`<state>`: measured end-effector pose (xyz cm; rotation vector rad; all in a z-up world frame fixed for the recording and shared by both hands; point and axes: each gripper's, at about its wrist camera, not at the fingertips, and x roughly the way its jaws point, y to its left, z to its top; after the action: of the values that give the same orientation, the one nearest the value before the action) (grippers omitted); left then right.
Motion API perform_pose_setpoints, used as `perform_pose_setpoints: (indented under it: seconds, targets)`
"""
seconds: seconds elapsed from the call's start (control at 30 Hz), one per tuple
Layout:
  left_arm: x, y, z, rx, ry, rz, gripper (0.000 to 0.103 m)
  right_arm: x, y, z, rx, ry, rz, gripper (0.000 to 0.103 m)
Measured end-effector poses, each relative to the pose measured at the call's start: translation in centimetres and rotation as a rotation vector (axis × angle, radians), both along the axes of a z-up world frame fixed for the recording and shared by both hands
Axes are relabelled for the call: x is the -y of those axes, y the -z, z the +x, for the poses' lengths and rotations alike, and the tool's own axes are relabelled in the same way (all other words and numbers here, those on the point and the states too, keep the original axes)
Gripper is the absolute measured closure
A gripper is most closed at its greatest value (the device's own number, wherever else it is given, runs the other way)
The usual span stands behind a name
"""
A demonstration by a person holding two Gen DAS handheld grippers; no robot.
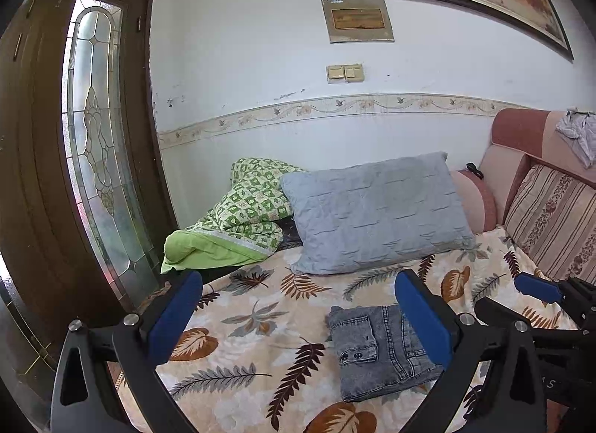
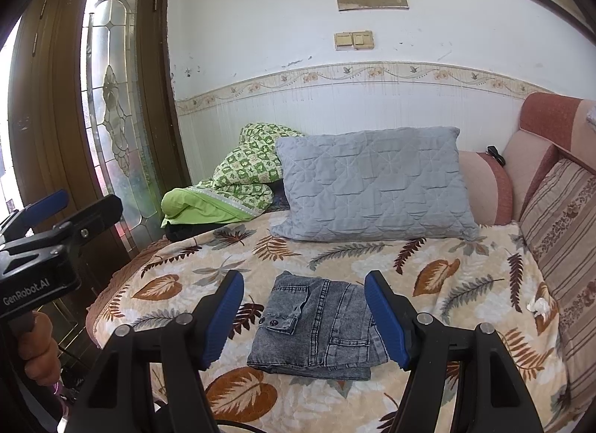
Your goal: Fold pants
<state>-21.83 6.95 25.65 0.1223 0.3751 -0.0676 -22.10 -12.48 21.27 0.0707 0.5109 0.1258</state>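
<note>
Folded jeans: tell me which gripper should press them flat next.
Right, probably. The right gripper points squarely at the folded jeans, which show centred between its open fingers. The left gripper aims off to their left, with only its right finger overlapping them.

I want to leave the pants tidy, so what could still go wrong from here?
1. The folded grey jeans lie between the right gripper's open jaws; a forward nudge may undo the fold.
2. The bundle's lower layers stick out unevenly, so it might slump.
</note>
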Motion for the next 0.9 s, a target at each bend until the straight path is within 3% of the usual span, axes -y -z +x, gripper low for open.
perform_pose_setpoints:
  seconds: [0.9]
  targets:
    - [-2.4,-1.3,-2.3,0.033,0.041,-0.074,0.0,-2.4,-1.5,-1.4,0.046,-0.023,-0.045,0.032]
